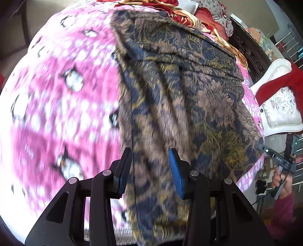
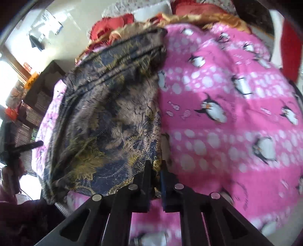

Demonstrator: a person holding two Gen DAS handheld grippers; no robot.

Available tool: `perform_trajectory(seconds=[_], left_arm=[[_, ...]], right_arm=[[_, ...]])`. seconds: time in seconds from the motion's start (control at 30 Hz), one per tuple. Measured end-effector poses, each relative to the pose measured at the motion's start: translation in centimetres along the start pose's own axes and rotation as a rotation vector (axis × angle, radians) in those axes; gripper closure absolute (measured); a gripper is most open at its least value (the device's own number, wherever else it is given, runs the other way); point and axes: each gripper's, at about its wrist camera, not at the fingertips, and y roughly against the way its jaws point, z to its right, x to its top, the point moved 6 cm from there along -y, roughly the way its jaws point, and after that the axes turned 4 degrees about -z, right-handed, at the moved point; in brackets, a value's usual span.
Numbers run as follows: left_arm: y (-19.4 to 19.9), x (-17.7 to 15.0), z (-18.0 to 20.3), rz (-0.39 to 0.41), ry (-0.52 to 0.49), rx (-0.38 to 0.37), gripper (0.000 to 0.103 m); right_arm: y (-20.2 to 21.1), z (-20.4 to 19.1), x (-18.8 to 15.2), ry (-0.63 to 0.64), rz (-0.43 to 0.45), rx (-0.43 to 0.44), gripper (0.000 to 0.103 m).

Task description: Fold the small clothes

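Left wrist view shows the garment (image 1: 181,98), a soft piece with a brown, navy and gold pattern, lying creased on a pink penguin blanket (image 1: 56,98) that covers the bed. Its long axis runs from the near edge of the bed away toward the far end, where red and gold bedding (image 1: 181,13) is piled. Beyond the bed stand a white padded chair (image 1: 280,106) and a dark carved headboard (image 1: 250,51). The left gripper (image 1: 151,168) has its 2 blue-padded fingers spread apart above the near end of the garment, and the cloth lies below the gap, not pinched.

In the right wrist view the garment (image 2: 113,117) lies left of centre on the blanket (image 2: 227,117). The right gripper (image 2: 156,179) has its fingers drawn nearly together on the near corner of the cloth; it probably pinches the hem, though motion blur makes this not fully sure.
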Motion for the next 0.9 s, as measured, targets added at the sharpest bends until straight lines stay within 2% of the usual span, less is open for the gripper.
perform_trajectory(seconds=[0.07,0.1,0.17,0.2,0.27,0.33,0.37,0.4,0.53,0.67,0.73,0.83,0.9], left_arm=[[0.2,-1.4,-0.4,-0.006,-0.001,0.01,0.056],[0.1,-1.8,-0.5,-0.009,-0.002,0.013,0.056],[0.0,-2.7,-0.7,-0.021,0.008,0.015,0.056],[0.0,-3.1,-0.8,-0.024,0.02,0.012,0.056],[0.2,-3.9,-1.0,-0.018,0.041,0.001,0.056],[0.4,-4.7,-1.2,-0.018,0.053,0.003,0.056],[0.3,-5.2,-1.3,-0.026,0.059,0.007,0.056],[0.2,-5.8,-1.4,-0.039,0.067,0.006,0.056],[-0.7,-8.0,-1.5,-0.1,0.106,-0.017,0.056],[-1.6,-10.1,-0.9,-0.141,0.089,0.017,0.056],[-2.3,-10.6,-0.6,-0.168,0.091,0.006,0.055],[-2.8,-10.8,-0.1,-0.155,0.096,-0.002,0.043],[-2.8,-10.8,0.8,-0.164,0.054,-0.002,0.043]], right_arm=[[1.4,1.6,-1.6,-0.047,-0.005,0.006,0.097],[1.7,2.6,-2.1,-0.086,-0.005,0.01,0.101],[2.2,5.1,-2.7,-0.176,0.016,-0.051,0.101],[2.4,6.2,-3.0,-0.223,0.033,-0.05,0.101],[2.9,7.1,-3.8,-0.299,0.073,0.026,0.098],[3.2,6.4,-4.4,-0.282,0.099,0.077,0.082],[3.2,5.7,-4.7,-0.249,0.102,0.073,0.054],[3.0,5.0,-5.0,-0.225,0.101,0.067,0.036],[2.2,2.5,-4.9,-0.182,0.103,0.105,0.036],[2.0,2.3,-4.8,-0.192,0.108,0.104,0.036],[1.9,2.6,-4.7,-0.202,0.109,0.113,0.036],[1.8,2.9,-4.7,-0.215,0.11,0.112,0.036],[1.8,3.1,-4.6,-0.228,0.115,0.119,0.036]])
